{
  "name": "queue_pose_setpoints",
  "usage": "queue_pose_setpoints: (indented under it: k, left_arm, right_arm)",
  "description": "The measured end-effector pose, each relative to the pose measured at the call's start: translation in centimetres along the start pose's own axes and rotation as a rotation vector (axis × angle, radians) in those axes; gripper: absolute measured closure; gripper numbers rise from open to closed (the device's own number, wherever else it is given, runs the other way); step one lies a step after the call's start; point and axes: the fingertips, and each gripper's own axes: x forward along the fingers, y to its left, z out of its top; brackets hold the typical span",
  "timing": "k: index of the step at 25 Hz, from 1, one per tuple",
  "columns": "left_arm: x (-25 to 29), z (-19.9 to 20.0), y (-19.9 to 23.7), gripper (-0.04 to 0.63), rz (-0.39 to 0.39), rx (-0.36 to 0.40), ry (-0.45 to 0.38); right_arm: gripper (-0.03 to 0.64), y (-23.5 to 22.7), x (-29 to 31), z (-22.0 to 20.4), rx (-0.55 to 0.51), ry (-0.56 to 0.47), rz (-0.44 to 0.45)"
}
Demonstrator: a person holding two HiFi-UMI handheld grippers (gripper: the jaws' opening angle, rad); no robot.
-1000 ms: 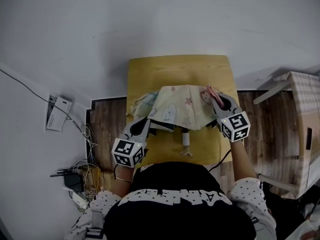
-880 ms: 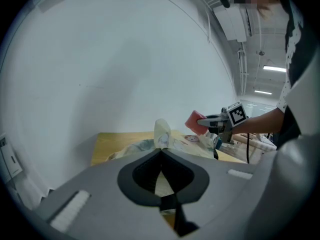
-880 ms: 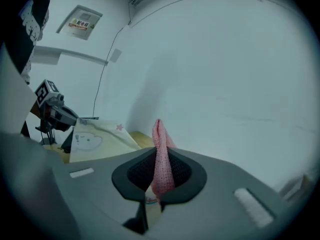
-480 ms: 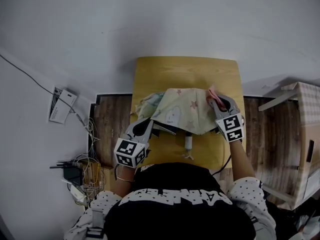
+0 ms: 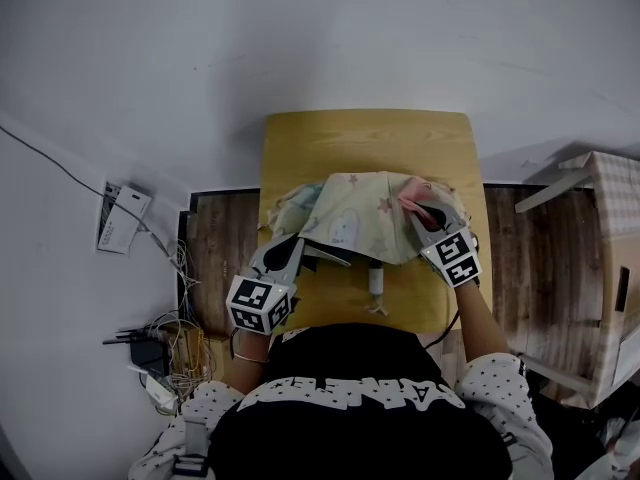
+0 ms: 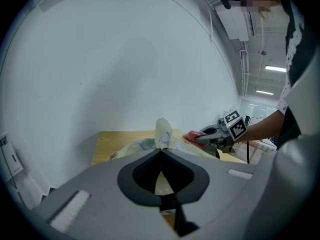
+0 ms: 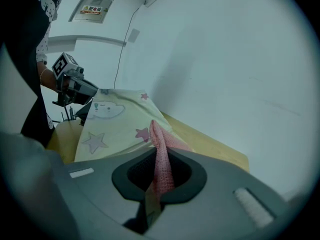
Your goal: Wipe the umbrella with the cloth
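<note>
Against the plain white wall [image 5: 300, 38], over dark wooden floorboards [image 5: 215, 253], stood a rectangular light-yellow wooden table [image 5: 360, 143]. Most of its near half was covered by a pale yellow fabric umbrella [image 5: 355, 218] printed with stars and a cloud. It lay partly spread, its canopy humped above the tabletop.

The left gripper [image 5: 298, 246] was at the canopy's near left edge. Its jaws were closed together, pinching a raised fold of the umbrella's fabric [image 6: 162, 131] between their tips. The right gripper [image 5: 422, 220] was over the canopy's right side, its jaws clamped on a pink knitted cloth [image 7: 161, 169]. The free end of the cloth [image 5: 413, 190] reached past the jaw tips and lay on the star-printed panel.

The umbrella's small pale handle [image 5: 376, 283] stuck out from under the canopy towards the person, between the two grippers and apart from both.
</note>
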Motion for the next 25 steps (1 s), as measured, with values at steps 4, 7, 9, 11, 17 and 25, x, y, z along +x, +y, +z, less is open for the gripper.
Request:
queue_pose_setpoints:
  k: [4,7,9,11,17,25]
  left_arm:
    - [-0.1,0.0,-0.1,0.594,-0.012,0.000,0.001]
    - [-0.1,0.0,-0.2,0.594,-0.021,0.000,0.000]
    - [-0.2,0.1,-0.3,0.594,-0.026,0.002,0.000]
    - [-0.2,0.1,-0.4,0.594,-0.031,0.003,-0.002]
    - [-0.3,0.2,-0.7,0.594,-0.053,0.008,-0.008]
    - [-0.4,0.3,-1.2,0.594,-0.077,0.025,-0.008]
  right_arm:
    - [0.581,0.7,-0.4,-0.7,0.010,0.018,0.007]
    - [0.581,1.5,-0.7,-1.1,0.017,0.029,0.019]
    - [0.581,2.1,-0.9,-1.4,0.019,0.036,0.030]
    - [0.581,2.8,-1.0,-1.7,0.016,0.044,0.043]
    - [0.582,4.8,-1.4,-2.0,0.010,0.039,0.081]
    - [0.581,7.2,-2.4,-2.2,0.046,0.030,0.129]
